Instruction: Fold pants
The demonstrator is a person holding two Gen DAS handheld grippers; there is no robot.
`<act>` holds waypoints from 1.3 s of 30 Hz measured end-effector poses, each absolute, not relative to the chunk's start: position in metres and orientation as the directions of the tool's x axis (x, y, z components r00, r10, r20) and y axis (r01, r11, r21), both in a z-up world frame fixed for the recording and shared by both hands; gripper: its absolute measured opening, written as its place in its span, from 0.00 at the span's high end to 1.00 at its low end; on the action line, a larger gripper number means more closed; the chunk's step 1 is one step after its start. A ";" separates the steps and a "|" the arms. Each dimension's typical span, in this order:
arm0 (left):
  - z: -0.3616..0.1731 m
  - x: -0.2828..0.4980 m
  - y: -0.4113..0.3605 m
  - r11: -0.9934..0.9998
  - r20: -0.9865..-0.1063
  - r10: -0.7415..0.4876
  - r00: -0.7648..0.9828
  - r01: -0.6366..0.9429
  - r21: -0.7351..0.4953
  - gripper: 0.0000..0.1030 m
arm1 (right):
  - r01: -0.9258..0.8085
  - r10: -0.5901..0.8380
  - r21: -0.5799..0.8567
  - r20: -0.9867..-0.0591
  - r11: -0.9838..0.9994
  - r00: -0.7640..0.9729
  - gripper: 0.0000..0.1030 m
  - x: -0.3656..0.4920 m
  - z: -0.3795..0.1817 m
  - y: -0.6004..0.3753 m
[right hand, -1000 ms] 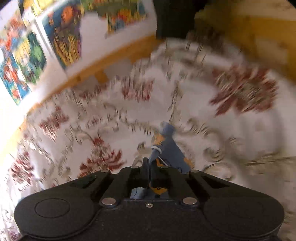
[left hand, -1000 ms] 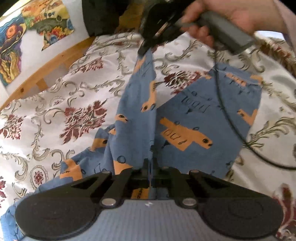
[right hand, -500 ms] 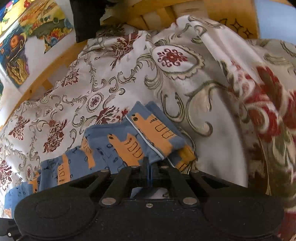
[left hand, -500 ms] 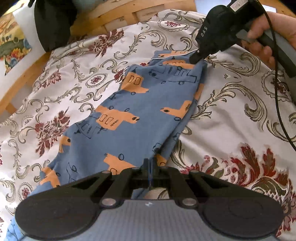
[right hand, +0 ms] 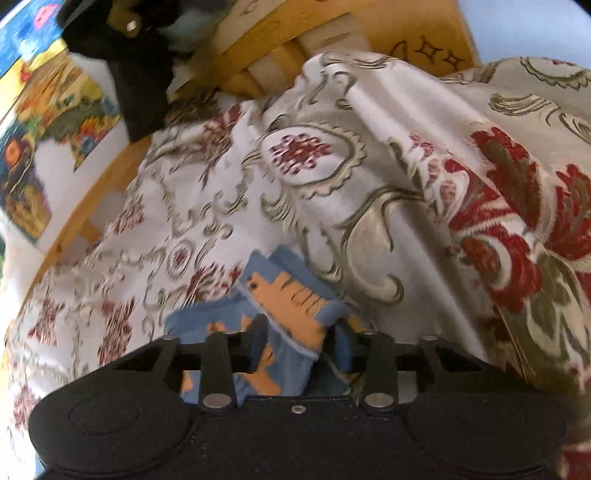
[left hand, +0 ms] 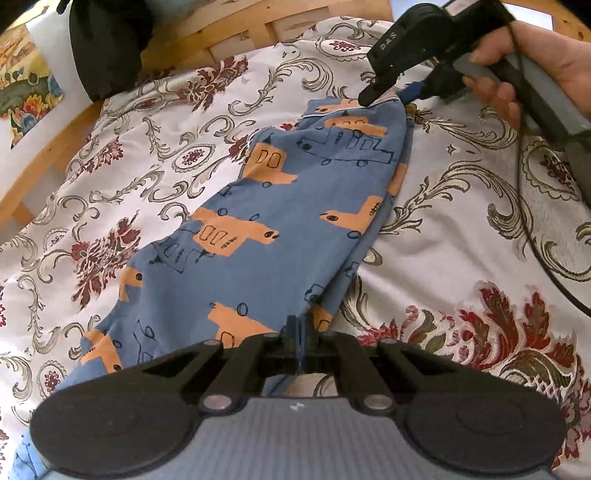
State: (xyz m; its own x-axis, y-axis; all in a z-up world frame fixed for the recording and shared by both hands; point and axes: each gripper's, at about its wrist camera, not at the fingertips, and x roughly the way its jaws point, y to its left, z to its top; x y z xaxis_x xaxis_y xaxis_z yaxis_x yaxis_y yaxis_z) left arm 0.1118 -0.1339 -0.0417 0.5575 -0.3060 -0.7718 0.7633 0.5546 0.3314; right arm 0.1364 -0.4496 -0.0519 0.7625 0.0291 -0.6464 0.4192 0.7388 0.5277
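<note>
Blue pants (left hand: 280, 206) with orange vehicle prints lie folded lengthwise on the floral bedspread (left hand: 443, 229), running from near left to far right. My left gripper (left hand: 299, 332) is shut on the near edge of the pants. In the left wrist view, a hand holds my right gripper (left hand: 397, 94) at the far cuff. In the right wrist view, that gripper (right hand: 299, 341) is open, its fingers (right hand: 258, 341) spread either side of the cuff of the pants (right hand: 288, 302), which lies loose between them.
A wooden bed frame (left hand: 229, 26) runs along the far side, with a black garment (left hand: 107, 48) hanging over it. A colourful picture (left hand: 26, 92) is at the far left. A black cable (left hand: 524, 206) trails across the bedspread at right. The bedspread bunches up (right hand: 480, 184) right of the cuff.
Both grippers lowered the lifted pants flat onto the bed. The right gripper, shut on the cuff half a second ago, has now opened around it. The left stays shut on the near edge.
</note>
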 end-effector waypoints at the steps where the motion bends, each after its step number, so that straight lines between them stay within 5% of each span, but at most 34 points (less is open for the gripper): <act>1: -0.041 0.111 -0.134 0.555 -0.771 -0.306 0.559 0.762 0.333 1.00 | 0.423 0.014 0.525 -0.639 0.739 0.769 0.92 0.136 -0.051 -0.450; 7: -0.037 0.109 -0.132 0.556 -0.771 -0.320 0.550 0.768 0.317 1.00 | 0.369 -0.155 0.276 -0.576 0.887 0.803 0.94 0.112 -0.020 -0.421; 14: -0.043 0.110 -0.133 0.537 -0.790 -0.309 0.529 0.783 0.314 0.99 | 0.442 -0.150 0.224 -0.732 0.868 0.665 0.92 0.126 -0.045 -0.430; 17: -0.043 0.111 -0.129 0.549 -0.802 -0.323 0.503 0.790 0.275 0.98 | 0.437 -0.185 0.183 -0.716 0.881 0.673 0.56 0.124 -0.040 -0.423; 20: -0.033 0.113 -0.115 0.613 -0.790 -0.362 0.494 0.765 0.197 0.80 | 0.405 -0.223 0.133 -0.663 0.905 0.715 0.33 0.120 -0.029 -0.411; 22: -0.022 0.111 -0.101 0.674 -0.762 -0.375 0.528 0.719 0.167 0.45 | 0.356 -0.225 0.092 -0.624 0.930 0.748 0.15 0.119 -0.023 -0.399; 25: -0.007 0.111 -0.070 0.788 -0.693 -0.338 0.637 0.594 0.162 0.19 | 0.206 -0.131 0.066 -0.580 0.976 0.804 0.01 0.122 -0.019 -0.375; 27: -0.002 0.119 -0.048 0.862 -0.655 -0.234 0.719 0.465 0.203 0.09 | 0.095 -0.072 0.011 -0.565 0.995 0.822 0.01 0.126 -0.021 -0.352; 32: -0.004 0.157 0.015 0.957 -0.598 0.088 0.796 0.099 0.273 0.08 | -0.190 0.081 -0.135 -0.568 0.973 0.819 0.01 0.149 -0.034 -0.285; 39: -0.019 0.177 0.116 0.961 -0.657 0.271 0.704 -0.158 0.228 0.08 | -0.255 0.064 -0.180 -0.687 0.950 0.724 0.01 0.164 -0.065 -0.264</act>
State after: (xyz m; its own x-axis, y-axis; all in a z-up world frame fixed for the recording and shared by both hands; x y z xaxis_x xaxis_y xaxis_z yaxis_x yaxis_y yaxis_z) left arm 0.1770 0.1160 -0.0192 0.7039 0.2712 -0.6565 -0.1576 0.9608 0.2279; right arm 0.1645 -0.2636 -0.0651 0.7239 0.0641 -0.6869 -0.2549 0.9501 -0.1799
